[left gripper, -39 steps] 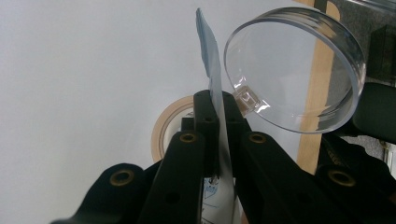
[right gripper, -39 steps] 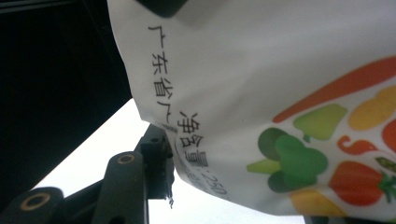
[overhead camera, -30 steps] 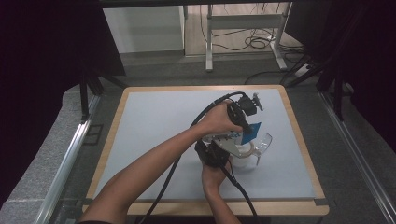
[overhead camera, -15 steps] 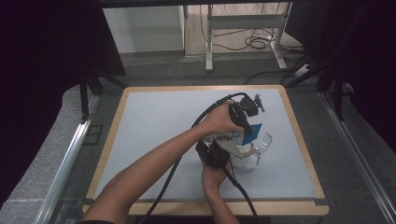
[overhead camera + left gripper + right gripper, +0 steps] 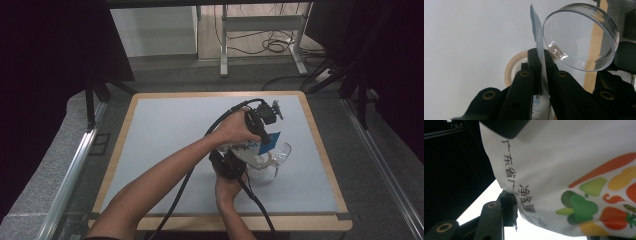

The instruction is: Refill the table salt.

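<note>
Pinching a thin blue-edged packet [image 5: 539,50] edge-on, the left claw [image 5: 541,53] has its two black jaws closed tight on the packet's lower part, as the left gripper view shows. Just beside the packet's upper edge, to its right in that view, hangs a clear round container [image 5: 581,37], tilted so that its open mouth faces the camera; whether the packet touches its rim cannot be told. Behind the packet, on the pale worktop [image 5: 469,37], lies a roll of tape [image 5: 511,67], partly hidden by the jaws. In the high view the packet [image 5: 269,142] shows as a blue patch over the right half of the worktop [image 5: 165,130], with the left hand [image 5: 235,131] just beside it towards the worktop's middle and the clear container [image 5: 282,152] right against it on the far side from that hand. The right hand [image 5: 227,167] sits below the packet, nearer the person, touching or almost touching the left one. In the right gripper view a white bag printed with coloured vegetables and black characters [image 5: 564,182] lies against one black jaw of the right claw [image 5: 510,206]; the other jaw is hidden behind the bag, so whether this claw clamps it cannot be told.
</note>
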